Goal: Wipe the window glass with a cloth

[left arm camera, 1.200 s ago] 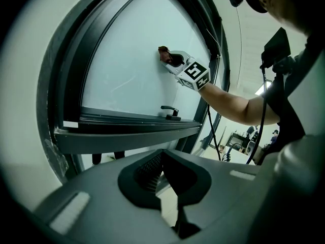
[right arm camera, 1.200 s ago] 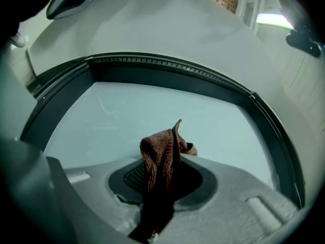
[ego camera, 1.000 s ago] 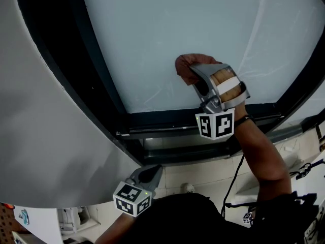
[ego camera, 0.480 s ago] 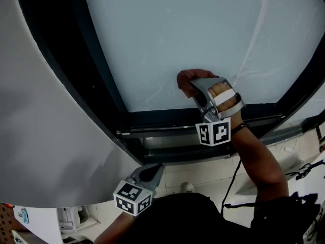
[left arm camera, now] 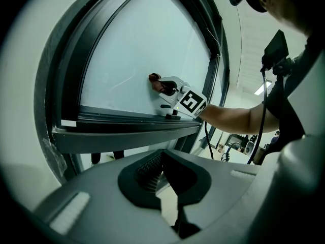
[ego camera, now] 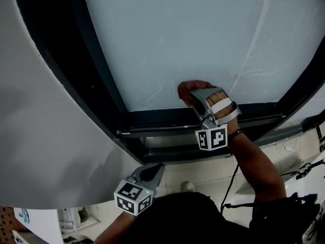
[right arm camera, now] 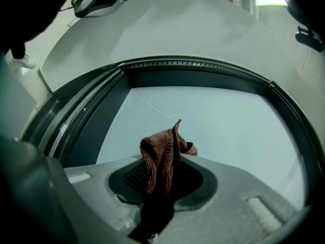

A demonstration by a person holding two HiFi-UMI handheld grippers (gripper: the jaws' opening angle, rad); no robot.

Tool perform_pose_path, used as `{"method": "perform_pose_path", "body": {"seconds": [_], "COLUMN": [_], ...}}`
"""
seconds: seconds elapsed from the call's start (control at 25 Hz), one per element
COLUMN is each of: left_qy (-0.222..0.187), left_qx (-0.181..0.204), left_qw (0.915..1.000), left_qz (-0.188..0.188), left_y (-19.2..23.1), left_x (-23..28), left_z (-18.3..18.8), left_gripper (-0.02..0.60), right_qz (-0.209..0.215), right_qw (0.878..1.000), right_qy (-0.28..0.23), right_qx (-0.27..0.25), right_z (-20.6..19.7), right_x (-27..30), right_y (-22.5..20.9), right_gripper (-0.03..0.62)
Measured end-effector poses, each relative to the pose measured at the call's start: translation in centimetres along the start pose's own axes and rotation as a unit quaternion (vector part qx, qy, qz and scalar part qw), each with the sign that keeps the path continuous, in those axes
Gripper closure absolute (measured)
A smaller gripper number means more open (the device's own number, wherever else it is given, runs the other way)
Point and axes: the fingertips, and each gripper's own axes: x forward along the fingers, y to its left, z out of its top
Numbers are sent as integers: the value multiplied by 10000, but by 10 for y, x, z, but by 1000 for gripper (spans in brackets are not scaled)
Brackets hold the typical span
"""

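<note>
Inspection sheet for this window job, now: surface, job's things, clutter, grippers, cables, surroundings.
Surface: pale glass with faint streaks, set in a dark frame.
Job's things: brown cloth, bunched, against the glass near its lower edge.
Clutter: nothing seen.
Grippers: right gripper shut on the cloth; left gripper shut, empty, held low and away from the glass.
Cables: black cable hanging below the right forearm.
Surroundings: white wall left of the frame; pale floor below.
</note>
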Motion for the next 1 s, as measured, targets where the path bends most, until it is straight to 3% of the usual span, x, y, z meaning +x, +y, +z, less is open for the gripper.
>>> {"method": "perform_pose_path", "body": {"seconds": [0.6,1.0], "left_qy": [-9,-8], "left_qx": [-40,-45], "left_qw": [10000,10000], "left_qz": [-8,29], "left_y": [2,2], "left_x": [0,-2], "left_z": [-1,-2], "left_gripper": [565,565], "right_qz": [422,441], "right_qw": [9988,9984], "right_qy": [75,101], "right_qx": [249,330], "right_z": [-1,-1], "right_x": [-1,-1], "right_y": [48,57], "right_gripper": [514,514]}}
